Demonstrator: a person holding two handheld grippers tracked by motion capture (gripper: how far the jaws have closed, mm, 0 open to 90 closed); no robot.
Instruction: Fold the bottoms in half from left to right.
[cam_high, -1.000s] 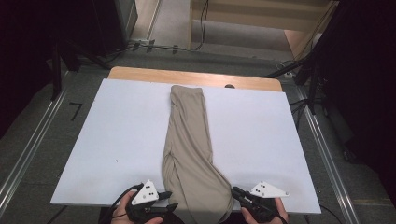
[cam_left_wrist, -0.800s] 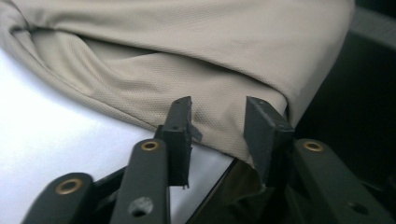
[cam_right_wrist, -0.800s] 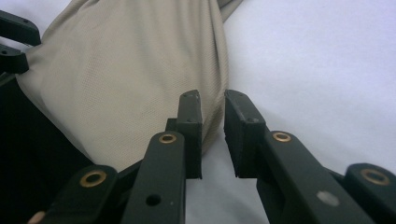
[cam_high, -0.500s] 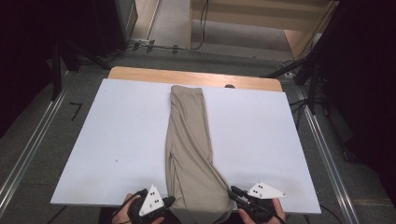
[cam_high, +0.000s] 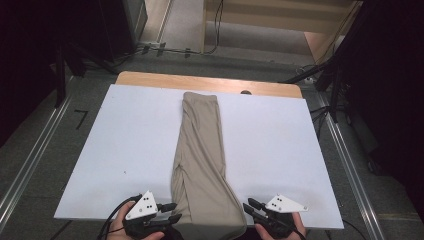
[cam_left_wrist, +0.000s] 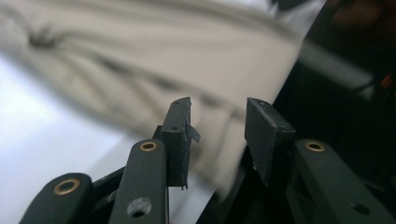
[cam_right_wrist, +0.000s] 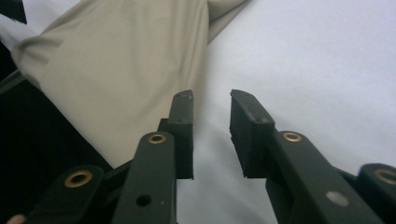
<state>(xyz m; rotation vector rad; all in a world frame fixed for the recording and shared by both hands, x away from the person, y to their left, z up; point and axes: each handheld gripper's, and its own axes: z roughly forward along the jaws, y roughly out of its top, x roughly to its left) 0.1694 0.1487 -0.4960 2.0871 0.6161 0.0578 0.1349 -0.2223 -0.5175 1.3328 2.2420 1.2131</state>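
A pair of beige trousers (cam_high: 200, 150) lies folded lengthwise down the middle of the white board (cam_high: 125, 135), waist end towards me. My left gripper (cam_high: 172, 211) sits at the near left edge of that end. Its jaws have just been opening and stand apart in the left gripper view (cam_left_wrist: 218, 105), with the cloth (cam_left_wrist: 140, 56) beyond the pads and nothing pressed between them. My right gripper (cam_high: 247, 206) sits at the near right edge. Its jaws (cam_right_wrist: 212, 95) have also just been opening, over bare board (cam_right_wrist: 317, 60), with the trousers (cam_right_wrist: 126, 60) to their left.
The board rests on a wooden table whose far edge (cam_high: 150, 79) shows behind it, with a small dark spot (cam_high: 245, 92) there. Metal rails (cam_high: 30, 165) run along the floor on both sides. Cables (cam_high: 165, 50) lie on the floor beyond the table.
The left gripper has drawn slightly left, off the trousers' edge, and that edge now lies flatter. The right gripper has kept its place.
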